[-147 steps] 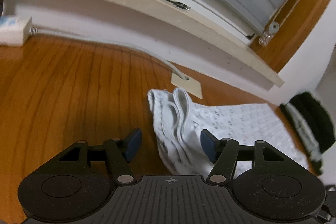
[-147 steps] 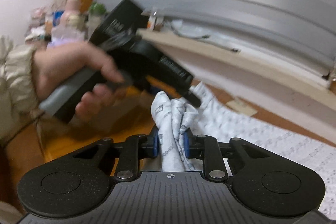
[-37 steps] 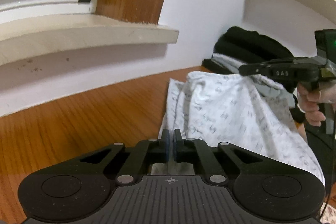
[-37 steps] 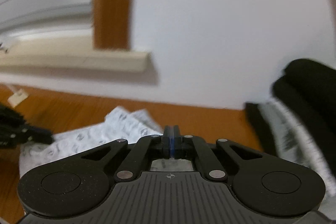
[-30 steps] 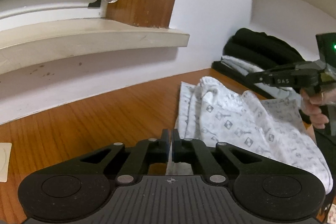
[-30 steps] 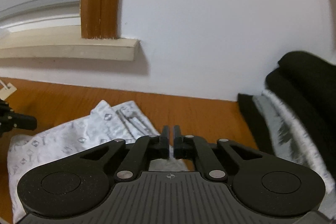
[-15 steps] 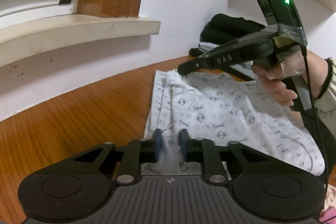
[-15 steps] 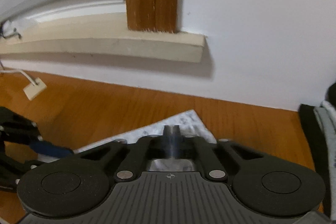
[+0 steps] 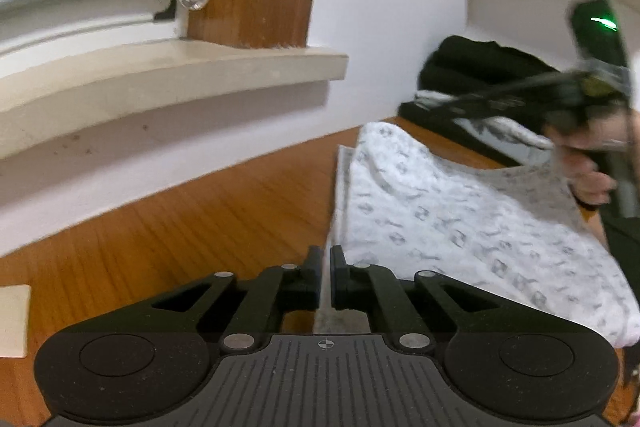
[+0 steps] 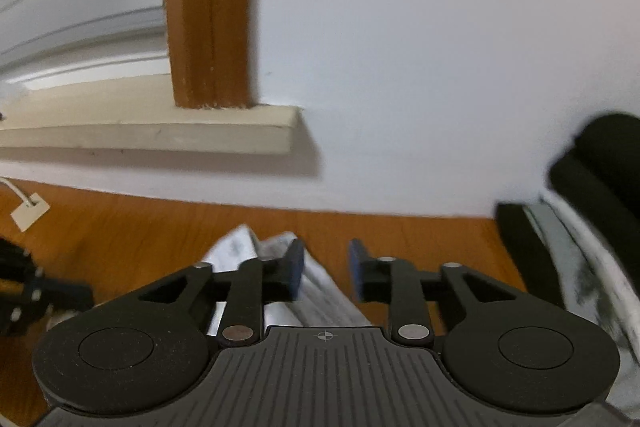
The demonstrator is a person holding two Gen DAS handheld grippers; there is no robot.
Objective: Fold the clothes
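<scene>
Clothing, a white patterned garment, lies folded on the wooden desk near the wall. The left hand-held gripper has its fingers nearly together, with only a thin slit; whether fabric is pinched there, I cannot tell. The right hand-held gripper stands with fingers apart, just above the garment's corner, gripping nothing. A pile of dark clothes sits behind.

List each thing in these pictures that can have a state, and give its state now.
Left hand-held gripper: nearly shut, thin gap, at the cloth's edge; grip unclear.
Right hand-held gripper: open, holding nothing.
White patterned cloth garment: folded over, lying on the wooden table.
Black and grey clothes pile: stacked by the wall.
</scene>
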